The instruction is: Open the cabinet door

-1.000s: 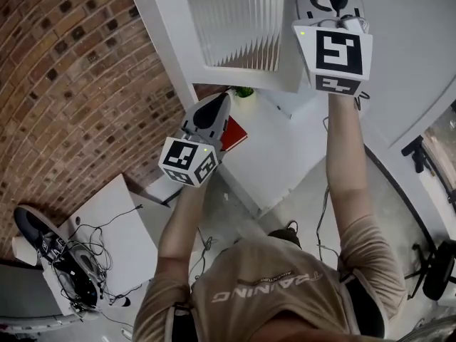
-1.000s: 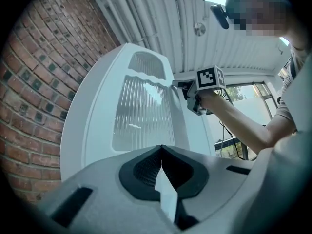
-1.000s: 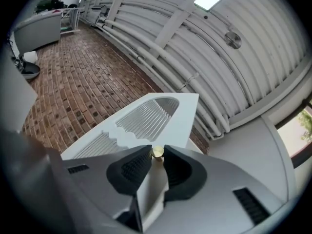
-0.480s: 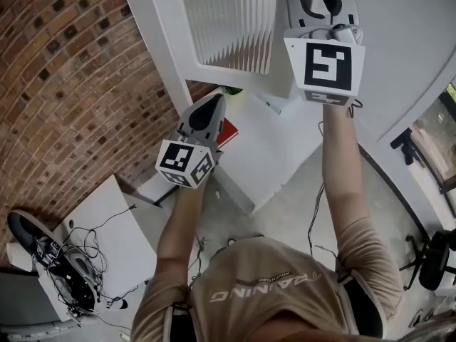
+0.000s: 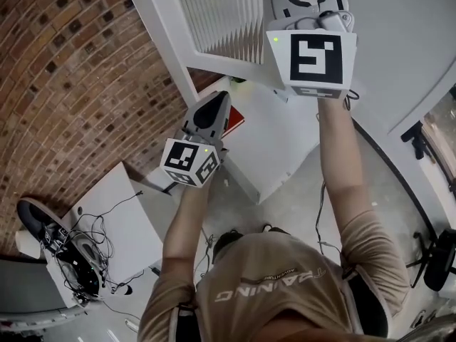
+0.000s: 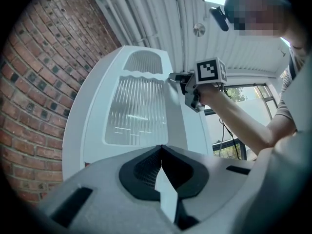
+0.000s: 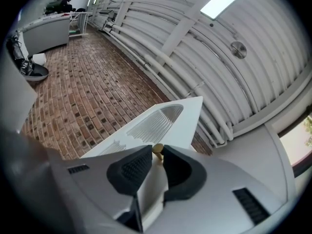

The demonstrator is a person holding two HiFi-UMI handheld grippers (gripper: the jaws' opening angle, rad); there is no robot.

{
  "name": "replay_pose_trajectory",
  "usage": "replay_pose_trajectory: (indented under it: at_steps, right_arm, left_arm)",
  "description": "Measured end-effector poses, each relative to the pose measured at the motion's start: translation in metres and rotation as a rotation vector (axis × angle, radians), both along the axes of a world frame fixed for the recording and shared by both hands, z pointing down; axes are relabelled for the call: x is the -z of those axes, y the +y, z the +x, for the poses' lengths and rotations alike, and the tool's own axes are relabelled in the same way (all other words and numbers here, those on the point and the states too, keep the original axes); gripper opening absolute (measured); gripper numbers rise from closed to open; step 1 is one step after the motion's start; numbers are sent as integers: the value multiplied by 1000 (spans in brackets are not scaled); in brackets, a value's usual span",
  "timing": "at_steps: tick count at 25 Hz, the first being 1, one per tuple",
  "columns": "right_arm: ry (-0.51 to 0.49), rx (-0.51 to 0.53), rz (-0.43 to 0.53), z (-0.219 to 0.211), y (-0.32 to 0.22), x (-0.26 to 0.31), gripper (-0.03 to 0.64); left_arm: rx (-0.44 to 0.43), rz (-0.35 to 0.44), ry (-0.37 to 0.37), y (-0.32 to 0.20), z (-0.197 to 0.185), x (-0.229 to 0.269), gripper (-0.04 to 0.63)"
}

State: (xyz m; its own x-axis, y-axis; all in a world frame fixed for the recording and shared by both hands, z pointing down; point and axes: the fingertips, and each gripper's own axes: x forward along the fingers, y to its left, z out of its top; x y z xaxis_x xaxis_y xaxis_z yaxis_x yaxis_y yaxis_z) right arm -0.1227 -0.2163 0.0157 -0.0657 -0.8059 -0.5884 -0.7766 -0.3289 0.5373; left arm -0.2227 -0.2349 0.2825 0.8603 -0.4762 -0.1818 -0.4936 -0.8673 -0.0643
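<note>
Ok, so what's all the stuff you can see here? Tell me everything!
cabinet door: one, white, top middle, ajar
glass panel: one, ribbed and clear, set in the door
knob: one, gold, on the door
brick wall: one, red-brown, left side
red flat thing: one, red, under the door
cables: a tangle, black, lower left
white board: one, white, under the cables
left gripper: one, grey, below the door, shut and empty
right gripper: one, grey, shut on the knob
arms: two, bare, reaching up
shirt: one, tan, bottom
</note>
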Motion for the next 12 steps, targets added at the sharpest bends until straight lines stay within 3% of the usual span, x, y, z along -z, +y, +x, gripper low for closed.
replay_pose_trajectory:
  at_steps: [12]
  right_arm:
    - [-27, -135, -24, -33, 26, -4, 64]
  left_arm:
    - [-109, 29, 2, 15, -44, 17, 9]
